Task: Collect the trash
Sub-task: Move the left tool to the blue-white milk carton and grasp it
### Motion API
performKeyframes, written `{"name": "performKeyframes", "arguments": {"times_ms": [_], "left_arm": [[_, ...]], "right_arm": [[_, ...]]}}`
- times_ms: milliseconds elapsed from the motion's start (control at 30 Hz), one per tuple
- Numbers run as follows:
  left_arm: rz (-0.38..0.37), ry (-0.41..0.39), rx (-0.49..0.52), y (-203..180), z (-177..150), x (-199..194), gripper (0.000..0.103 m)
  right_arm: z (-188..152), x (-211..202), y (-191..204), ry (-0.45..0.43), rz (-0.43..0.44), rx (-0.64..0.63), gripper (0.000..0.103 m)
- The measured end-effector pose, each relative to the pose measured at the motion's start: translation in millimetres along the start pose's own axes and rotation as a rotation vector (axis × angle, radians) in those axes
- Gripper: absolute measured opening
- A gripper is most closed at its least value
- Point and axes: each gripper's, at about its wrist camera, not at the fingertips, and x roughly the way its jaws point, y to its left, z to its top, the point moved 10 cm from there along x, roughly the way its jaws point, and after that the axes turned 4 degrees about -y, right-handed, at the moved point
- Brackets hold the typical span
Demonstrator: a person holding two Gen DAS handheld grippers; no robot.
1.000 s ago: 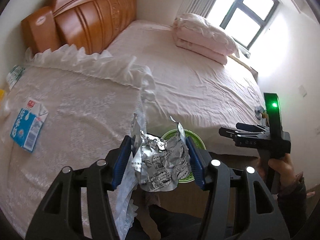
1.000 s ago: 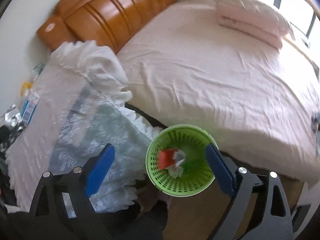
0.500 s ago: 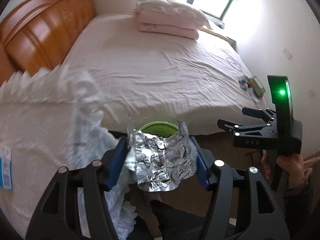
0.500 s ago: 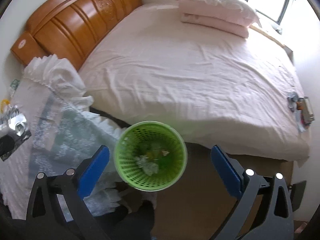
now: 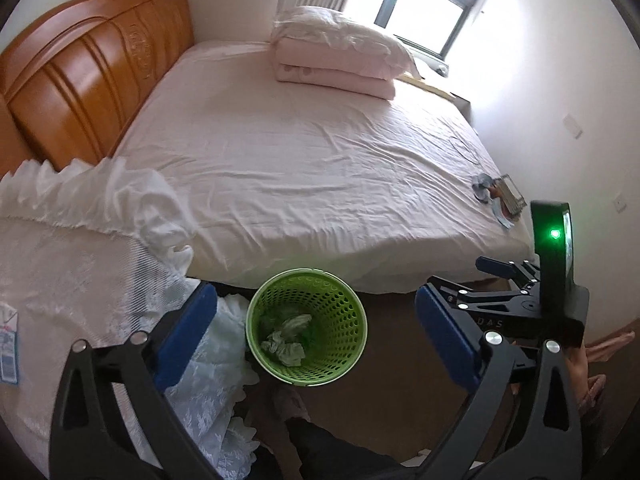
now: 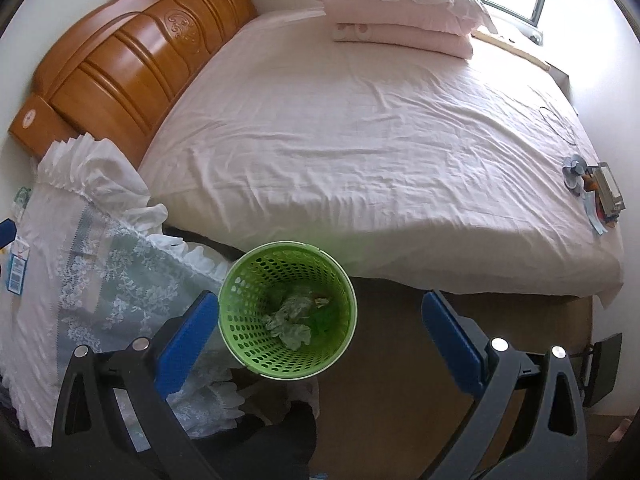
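A green perforated waste basket (image 5: 352,320) stands on the floor beside the bed; it also shows in the right wrist view (image 6: 244,312). Crumpled wrappers (image 5: 286,340) lie at its bottom, also seen in the right wrist view (image 6: 294,320). My left gripper (image 5: 316,334) is open and empty, hovering above the basket. My right gripper (image 6: 320,340) is open and empty, also above the basket; its body (image 5: 516,304) shows at the right of the left wrist view. A blue and white carton (image 5: 8,344) lies on the lace-covered nightstand at the far left, also in the right wrist view (image 6: 18,268).
A bed (image 5: 304,160) with pink sheet fills the back, with a wooden headboard (image 5: 84,68) and folded bedding (image 5: 340,56). Small items (image 6: 596,192) lie at the bed's right edge. The lace cloth (image 6: 112,276) hangs next to the basket. Brown floor (image 6: 392,380) lies right of it.
The left gripper has opened and the crumpled silver foil wrapper is no longer between its fingers. Both grippers have swung right, over the green basket.
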Motion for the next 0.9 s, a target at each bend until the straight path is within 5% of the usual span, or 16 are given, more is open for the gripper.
{"name": "performKeyframes", "arguments": {"times_ms": [633,900], "left_arm": [[0.254,-0.142,-0.300,149,-27,-98,0.095],[0.388,-0.120,-0.266,223,-55,-123,0.095]], "right_arm": [[30,-36,164,-0.093,0.215,-0.231,0.101],[28,-40,226,-0.067,0.296,-0.295,0.101]]}}
